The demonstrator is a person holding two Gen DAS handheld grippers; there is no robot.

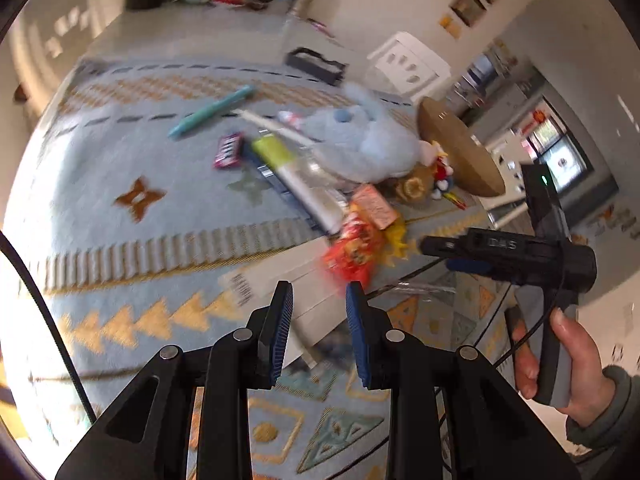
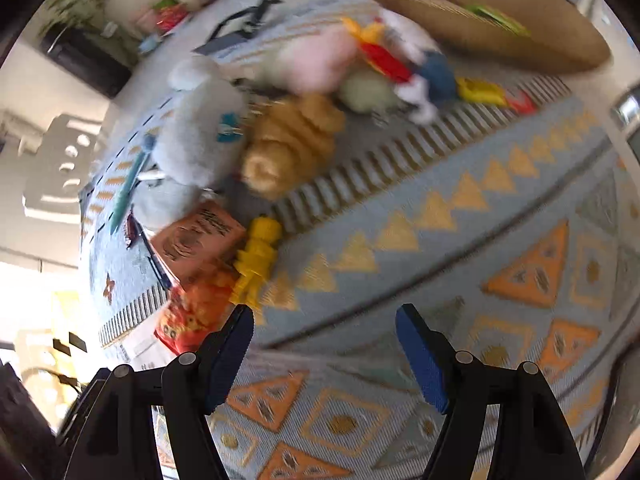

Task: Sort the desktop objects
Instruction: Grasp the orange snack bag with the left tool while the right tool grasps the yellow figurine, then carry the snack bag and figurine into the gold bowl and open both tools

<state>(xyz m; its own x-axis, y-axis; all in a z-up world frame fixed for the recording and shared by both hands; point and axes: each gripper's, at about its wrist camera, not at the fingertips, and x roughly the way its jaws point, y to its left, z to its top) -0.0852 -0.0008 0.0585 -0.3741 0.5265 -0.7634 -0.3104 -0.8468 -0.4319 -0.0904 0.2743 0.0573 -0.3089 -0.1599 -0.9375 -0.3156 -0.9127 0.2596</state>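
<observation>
A heap of objects lies on the patterned blue cloth (image 1: 132, 248): a light blue plush (image 1: 360, 140), teal pen (image 1: 212, 110), purple candy pack (image 1: 228, 152), yellow-green tube (image 1: 296, 176), orange snack bag (image 1: 352, 248), orange box (image 1: 374, 204) and yellow toy (image 1: 396, 240). My left gripper (image 1: 320, 286) hovers just short of the snack bag, its jaws a narrow gap apart with nothing between them. My right gripper (image 2: 324, 308) stands wide open over bare cloth, right of the snack bag (image 2: 192, 316) and yellow toy (image 2: 258, 260). A croissant plush (image 2: 292, 144) lies beyond.
A flat white box (image 1: 280, 280) lies under the snack bag. A brown cardboard box (image 2: 500, 12) stands behind the heap and a black tray (image 1: 316, 64) at the far side. A hand (image 1: 560, 360) holds the right gripper (image 1: 430, 246) by the table's right edge.
</observation>
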